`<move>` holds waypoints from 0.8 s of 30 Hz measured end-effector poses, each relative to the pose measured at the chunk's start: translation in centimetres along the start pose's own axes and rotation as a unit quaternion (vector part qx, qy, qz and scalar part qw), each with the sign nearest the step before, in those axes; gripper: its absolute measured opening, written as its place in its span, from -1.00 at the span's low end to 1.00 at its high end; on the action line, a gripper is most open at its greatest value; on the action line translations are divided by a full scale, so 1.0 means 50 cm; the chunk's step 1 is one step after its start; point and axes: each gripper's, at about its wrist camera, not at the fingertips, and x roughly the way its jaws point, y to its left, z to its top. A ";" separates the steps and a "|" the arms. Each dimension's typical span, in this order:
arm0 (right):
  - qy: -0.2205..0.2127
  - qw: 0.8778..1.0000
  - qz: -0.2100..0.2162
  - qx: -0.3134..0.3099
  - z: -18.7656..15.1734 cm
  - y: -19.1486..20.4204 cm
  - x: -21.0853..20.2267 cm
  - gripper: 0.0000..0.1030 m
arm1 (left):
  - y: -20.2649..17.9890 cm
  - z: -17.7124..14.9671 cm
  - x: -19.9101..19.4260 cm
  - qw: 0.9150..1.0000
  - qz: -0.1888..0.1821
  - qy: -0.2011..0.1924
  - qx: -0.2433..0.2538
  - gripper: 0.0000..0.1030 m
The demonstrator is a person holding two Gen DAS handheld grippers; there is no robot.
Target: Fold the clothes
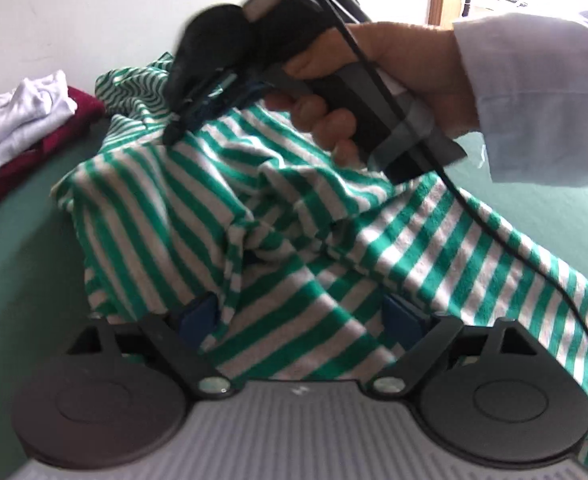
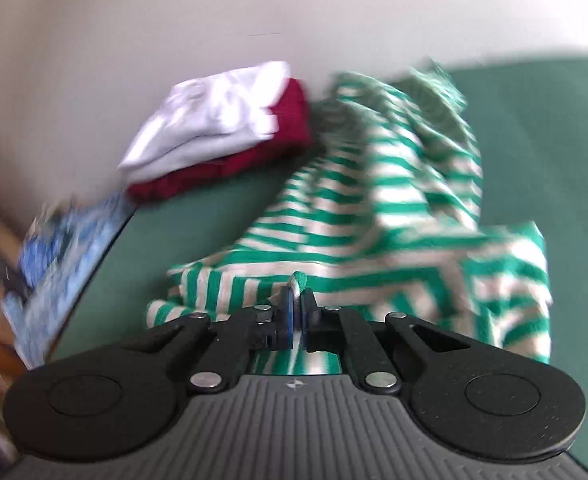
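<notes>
Green-and-white striped shirt (image 1: 221,208) lying rumpled on the green counter (image 2: 534,140), with both claws at work on it.

Landmark: the folded stack against the wall, a white garment (image 2: 217,116) on top of a dark red garment (image 2: 294,120). The striped shirt lies just beside this stack, its long axis running from the stack's side of the counter back toward the cameras; whether cloth and stack touch cannot be told.

Right claw (image 2: 296,312): its fingers are pressed together on a thin ridge of the shirt's edge, at the end of the shirt farthest from the stack. In the left wrist view the same claw (image 1: 197,104), carried by a person's hand (image 1: 394,80) in a pale sleeve (image 1: 534,100), is raised over the bunched cloth, which hangs from it in loose folds.

Left claw (image 1: 302,312): its blue pads stand wide apart, with striped cloth lying between them and directly ahead, the fabric spreading away toward the stack. This claw grips nothing visible.

Judgement: the shirt is neither flat nor folded, so it fits a garment being spread out or drawn over into a fold. The relation that matters is that loose cloth already sits inside the spread left claw, while the right claw holds the near edge.
</notes>
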 end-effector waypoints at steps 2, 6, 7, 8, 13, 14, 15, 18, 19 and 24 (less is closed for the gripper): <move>-0.013 1.000 0.005 0.000 -0.001 -0.006 -0.018 -0.98 | 0.000 0.002 -0.008 1.000 -0.002 0.006 0.008 0.80; -0.039 0.999 0.015 0.000 -0.002 -0.018 -0.053 -0.31 | 0.001 0.017 -0.041 1.000 -0.004 -0.008 0.020 0.67; -0.046 0.999 0.017 0.000 -0.002 -0.021 -0.062 -0.25 | 0.002 0.025 -0.056 1.000 -0.003 -0.022 0.021 0.78; -0.053 0.998 0.020 0.000 -0.003 -0.024 -0.071 -0.24 | 0.001 0.035 -0.064 0.999 -0.005 -0.035 0.025 0.82; -0.021 0.995 0.100 0.002 0.018 -0.020 -0.065 -0.26 | -0.002 0.071 -0.005 0.998 -0.018 -0.031 0.042 0.75; -0.001 0.993 0.115 0.003 0.024 -0.015 -0.047 -0.26 | 0.001 0.072 0.019 0.999 -0.025 -0.015 0.035 0.70; 0.020 0.991 0.130 0.002 0.028 -0.010 -0.028 -0.26 | 0.002 0.069 0.036 0.999 -0.029 -0.002 0.028 0.71; 0.073 0.985 0.152 -0.022 0.026 0.015 0.034 -0.26 | -0.021 0.056 0.037 0.999 -0.029 -0.006 0.038 0.83; 0.067 0.987 0.137 -0.047 0.020 0.028 0.043 -0.26 | -0.028 0.052 0.036 0.999 -0.030 -0.008 0.041 0.85; 0.043 0.982 0.097 -0.155 0.003 0.085 0.088 -0.46 | -0.033 0.044 0.032 0.999 -0.033 -0.013 0.035 0.86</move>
